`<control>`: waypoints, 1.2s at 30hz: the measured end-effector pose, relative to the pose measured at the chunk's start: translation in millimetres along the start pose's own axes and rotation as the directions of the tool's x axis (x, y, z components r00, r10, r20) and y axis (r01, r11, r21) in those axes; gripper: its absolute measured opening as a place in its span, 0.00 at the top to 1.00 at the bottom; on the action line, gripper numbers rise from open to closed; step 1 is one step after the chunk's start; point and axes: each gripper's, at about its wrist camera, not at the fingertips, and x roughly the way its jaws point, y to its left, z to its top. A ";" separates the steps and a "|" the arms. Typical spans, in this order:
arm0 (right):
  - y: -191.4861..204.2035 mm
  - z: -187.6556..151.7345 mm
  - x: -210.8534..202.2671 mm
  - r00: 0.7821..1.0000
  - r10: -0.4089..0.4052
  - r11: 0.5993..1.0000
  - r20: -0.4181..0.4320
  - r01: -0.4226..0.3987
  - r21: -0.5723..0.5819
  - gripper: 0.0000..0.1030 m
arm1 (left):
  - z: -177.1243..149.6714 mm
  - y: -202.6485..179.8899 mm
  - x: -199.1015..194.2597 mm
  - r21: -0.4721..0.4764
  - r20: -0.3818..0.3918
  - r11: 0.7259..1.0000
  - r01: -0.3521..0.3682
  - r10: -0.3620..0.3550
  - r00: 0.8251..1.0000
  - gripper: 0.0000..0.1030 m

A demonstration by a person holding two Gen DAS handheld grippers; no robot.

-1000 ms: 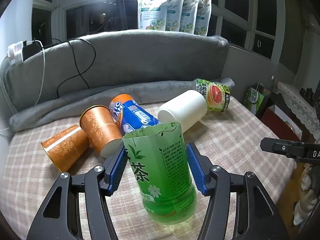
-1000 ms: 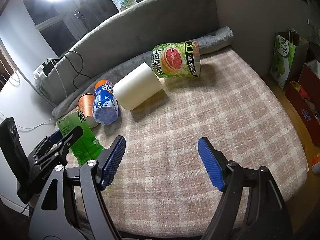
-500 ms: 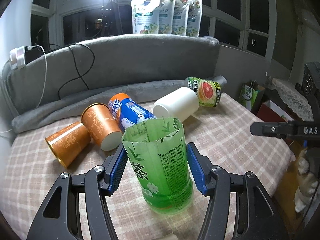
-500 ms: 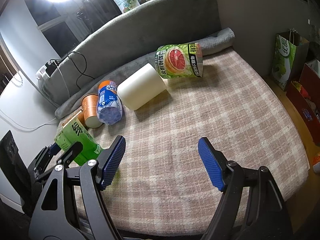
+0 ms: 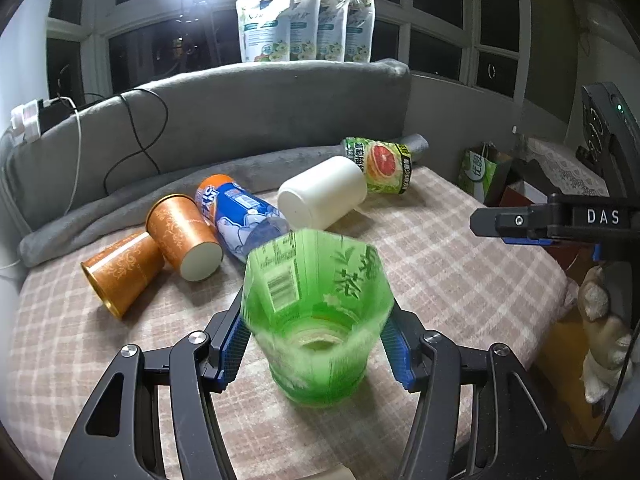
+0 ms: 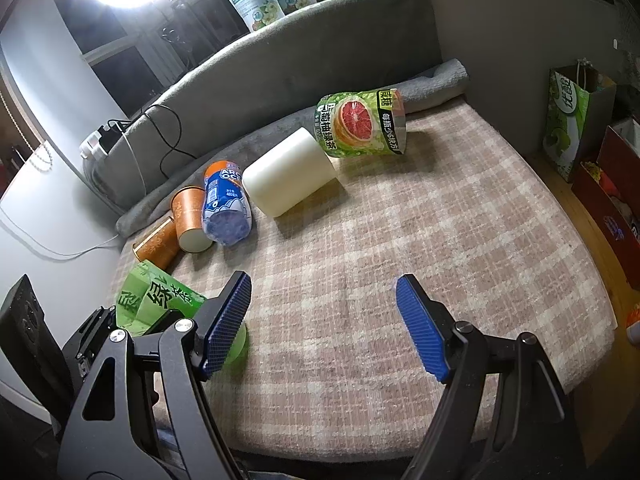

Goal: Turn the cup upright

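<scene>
A green translucent tea cup (image 5: 316,320) stands mouth up between my left gripper's (image 5: 316,344) blue pads, base near the checked cloth; the jaws are shut on it. It also shows in the right wrist view (image 6: 160,304), partly hidden behind my right gripper's left finger. My right gripper (image 6: 324,320) is open and empty over bare cloth. Lying on their sides: two orange paper cups (image 5: 184,236) (image 5: 120,276), a blue cup (image 5: 240,220), a white cup (image 5: 324,200), a grapefruit-label cup (image 5: 380,164).
A grey cushion (image 5: 240,120) with a black cable backs the cloth-covered surface (image 6: 440,220). Several pouches (image 5: 304,20) stand on its top. A green bag (image 6: 576,120) and red boxes (image 6: 608,192) sit on the floor to the right, past the surface's edge.
My left gripper has tilted and lowered with the green cup, so I now look down into its open mouth. The right gripper has stayed open and drawn back slightly.
</scene>
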 end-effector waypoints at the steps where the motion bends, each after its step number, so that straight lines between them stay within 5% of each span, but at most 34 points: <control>1: 0.1 -0.8 -1.1 1.000 0.001 1.000 0.001 -0.001 -0.001 0.25 | -0.6 -0.9 -0.8 0.001 -0.001 1.000 0.001 -0.001 1.000 0.43; 15: 11.1 -8.3 -17.9 0.999 0.005 0.998 0.048 -0.002 -0.069 0.24 | -5.1 4.1 -17.6 -0.034 -0.002 0.999 0.008 -0.008 1.000 0.28; 29: 31.3 -10.5 -34.6 0.979 -0.074 0.975 0.192 0.111 -0.191 0.09 | -13.3 25.1 -49.9 -0.095 0.012 0.995 0.025 -0.024 1.000 0.22; 36: 48.0 -9.0 -43.4 0.943 -0.129 0.947 0.307 0.209 -0.245 0.08 | -7.4 49.2 -82.7 -0.143 0.126 0.986 -0.081 0.099 0.987 0.22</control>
